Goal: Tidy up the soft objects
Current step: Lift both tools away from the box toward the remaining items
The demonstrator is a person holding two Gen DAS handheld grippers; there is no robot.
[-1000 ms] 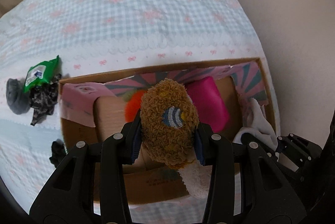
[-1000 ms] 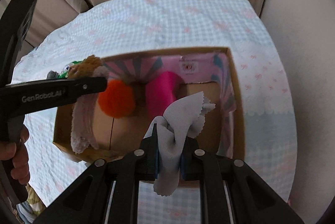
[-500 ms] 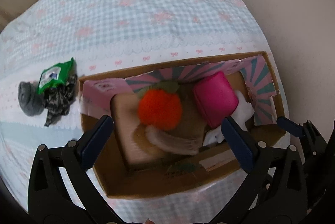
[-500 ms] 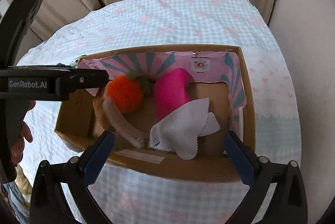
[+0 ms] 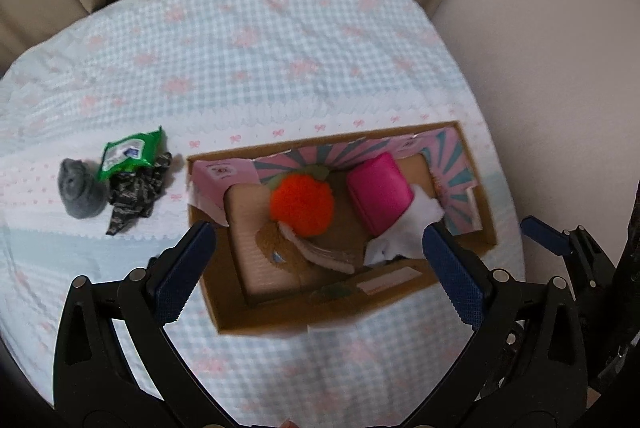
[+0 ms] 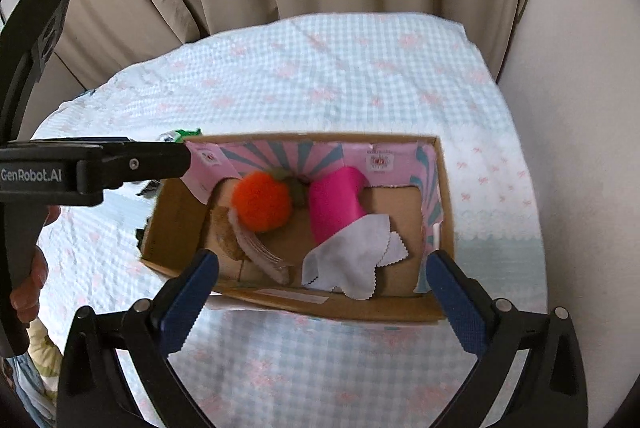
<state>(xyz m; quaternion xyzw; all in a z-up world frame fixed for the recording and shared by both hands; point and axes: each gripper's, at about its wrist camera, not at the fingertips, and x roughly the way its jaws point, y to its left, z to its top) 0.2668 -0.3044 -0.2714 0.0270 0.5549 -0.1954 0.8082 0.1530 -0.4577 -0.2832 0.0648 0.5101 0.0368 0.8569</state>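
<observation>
Released cloth (image 6: 354, 260) beyond right claw (image 6: 320, 282)

The open brown cardboard box (image 6: 447, 212) sits on the pale blue gingham cloth (image 6: 328, 76), holding a fuzzy orange pom-pom (image 6: 262, 202), a bright pink soft block (image 6: 336, 200) and a white pinked-edge cloth square (image 6: 356, 260). The right gripper (image 6: 318, 284) hangs above, jaws spread wide and empty.

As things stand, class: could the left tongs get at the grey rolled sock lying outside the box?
Probably yes. The left tongs are open and empty, and the grey sock lies uncovered on the cloth, left of the cardboard box, touching only the green packet.
</observation>
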